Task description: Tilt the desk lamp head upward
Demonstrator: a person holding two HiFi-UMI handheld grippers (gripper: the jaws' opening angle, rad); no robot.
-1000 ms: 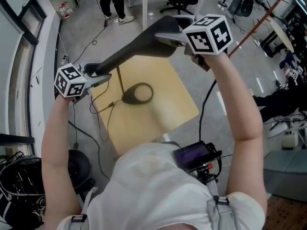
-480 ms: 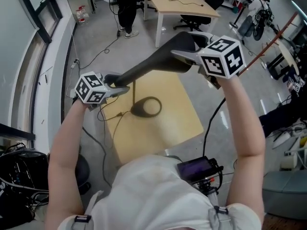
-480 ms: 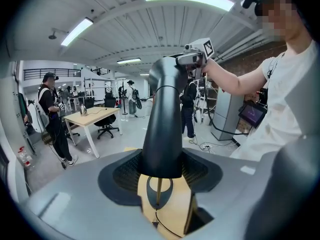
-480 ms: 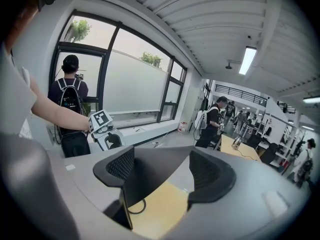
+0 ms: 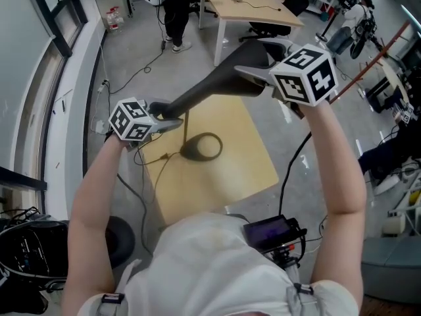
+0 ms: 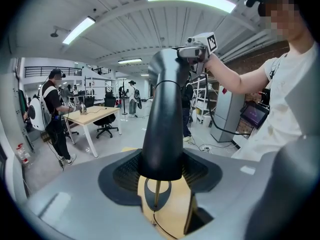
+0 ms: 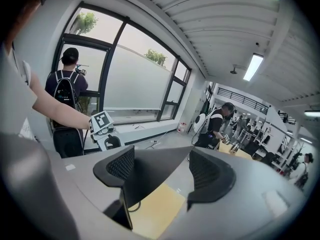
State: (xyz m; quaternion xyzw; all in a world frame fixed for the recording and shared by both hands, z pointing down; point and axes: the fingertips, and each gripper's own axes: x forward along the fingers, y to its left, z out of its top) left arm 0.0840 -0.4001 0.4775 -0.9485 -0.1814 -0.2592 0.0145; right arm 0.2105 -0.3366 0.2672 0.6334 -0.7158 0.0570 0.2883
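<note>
A black desk lamp head [image 5: 204,87] slants up from lower left to upper right above a small wooden table [image 5: 243,157]. Its ring base [image 5: 200,147] and thin stem [image 5: 186,127] stand on that table. My left gripper [image 5: 164,114] is shut on the head's narrow low end [image 6: 162,124], which fills the gap between the pads [image 6: 125,176]. My right gripper [image 5: 260,68] is shut on the wide high end [image 7: 150,174]. Each gripper shows in the other's view: the right gripper [image 6: 197,46] and the left gripper [image 7: 102,124].
A cable [image 5: 148,157] runs off the table's left side to the floor. Behind stand a larger desk [image 5: 253,5], an office chair [image 5: 263,28] and a person [image 5: 174,5]. A window wall [image 5: 59,58] is at the left. A black device [image 5: 270,219] hangs at my waist.
Both grippers keep their hold on the lamp head. The left gripper and the head's low end have shifted up and to the right relative to the base. The head camera has also moved.
</note>
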